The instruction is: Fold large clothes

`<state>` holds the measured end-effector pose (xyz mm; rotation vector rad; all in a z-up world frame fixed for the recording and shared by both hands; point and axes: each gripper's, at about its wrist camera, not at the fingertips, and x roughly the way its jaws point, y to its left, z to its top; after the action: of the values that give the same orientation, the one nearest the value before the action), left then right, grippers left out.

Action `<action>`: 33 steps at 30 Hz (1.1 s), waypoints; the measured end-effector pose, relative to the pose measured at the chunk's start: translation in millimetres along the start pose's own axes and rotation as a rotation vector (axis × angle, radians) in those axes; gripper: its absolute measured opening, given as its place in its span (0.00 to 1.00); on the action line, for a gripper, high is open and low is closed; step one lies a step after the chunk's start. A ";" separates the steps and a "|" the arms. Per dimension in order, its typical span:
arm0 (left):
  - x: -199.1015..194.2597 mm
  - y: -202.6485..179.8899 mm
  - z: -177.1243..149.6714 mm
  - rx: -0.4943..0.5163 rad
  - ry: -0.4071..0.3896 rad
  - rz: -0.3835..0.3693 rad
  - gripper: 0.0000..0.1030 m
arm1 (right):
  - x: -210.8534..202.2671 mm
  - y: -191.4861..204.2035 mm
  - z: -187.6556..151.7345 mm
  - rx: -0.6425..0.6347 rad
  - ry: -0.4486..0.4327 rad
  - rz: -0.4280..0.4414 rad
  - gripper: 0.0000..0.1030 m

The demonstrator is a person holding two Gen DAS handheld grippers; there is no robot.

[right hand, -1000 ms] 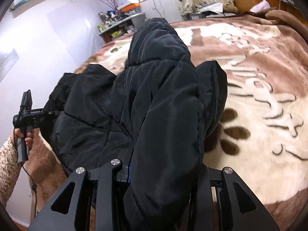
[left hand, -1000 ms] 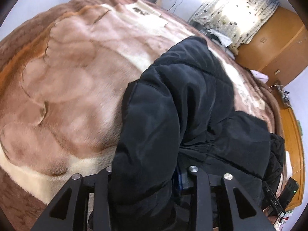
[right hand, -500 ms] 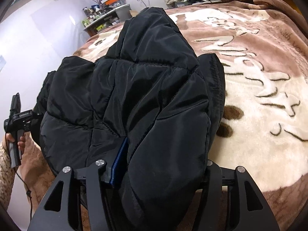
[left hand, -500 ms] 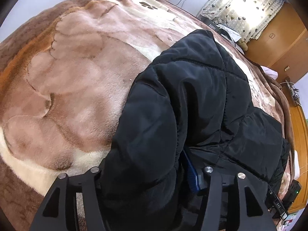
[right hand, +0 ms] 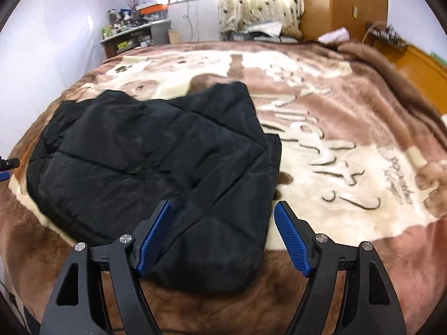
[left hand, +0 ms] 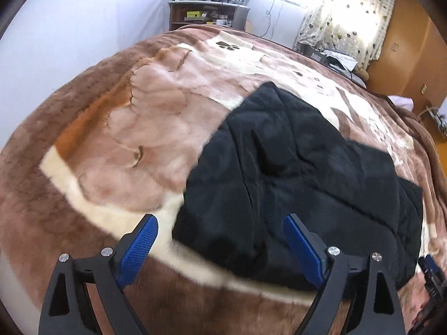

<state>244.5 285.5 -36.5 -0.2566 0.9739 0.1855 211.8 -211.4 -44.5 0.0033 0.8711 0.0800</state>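
Left gripper [left hand: 220, 240] first: jaws wide apart, just been opening, nothing clamped. Its blue pads [left hand: 138, 247] sit above the near edge of the black puffer jacket [left hand: 301, 173], clear of the fabric; the left pad is over bare blanket. Jacket lies folded in a flattish bundle on the brown and cream blanket [left hand: 117, 128], toward my side of the bed, quilted panels up. Far left of the room there's a cluttered shelf unit [left hand: 206, 8] against the wall.

Right gripper [right hand: 223, 237]: jaws also spread, just been opening, nothing between the pads pressed. From this view the jacket's near right corner sits below and between my fingers, not touching them. Cream patch with dark script runs off to the right of the jacket. Spotted curtain [right hand: 259, 0] and wooden wardrobe [right hand: 343, 2] at the far side.
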 end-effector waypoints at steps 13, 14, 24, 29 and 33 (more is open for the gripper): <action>-89.6 -65.6 -91.7 0.199 -0.112 0.046 0.89 | -89.4 72.6 -38.5 -0.013 -0.101 0.058 0.73; -95.0 -67.6 -96.4 0.200 -0.118 0.033 0.89 | -92.3 75.2 -39.9 -0.012 -0.106 0.054 0.73; -130.0 -89.0 -141.4 0.232 -0.171 -0.001 0.89 | -113.9 76.3 -63.9 0.064 -0.127 0.035 0.73; -136.6 -100.0 -157.6 0.270 -0.185 -0.005 0.89 | -117.2 83.2 -76.0 0.043 -0.131 0.021 0.73; -138.3 -104.7 -164.0 0.277 -0.173 -0.035 0.89 | -118.7 86.8 -79.8 0.037 -0.131 0.025 0.73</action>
<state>66.9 131.4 4.7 -0.0029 0.8120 0.0389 68.7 -135.7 -2.1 0.0534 0.7411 0.0859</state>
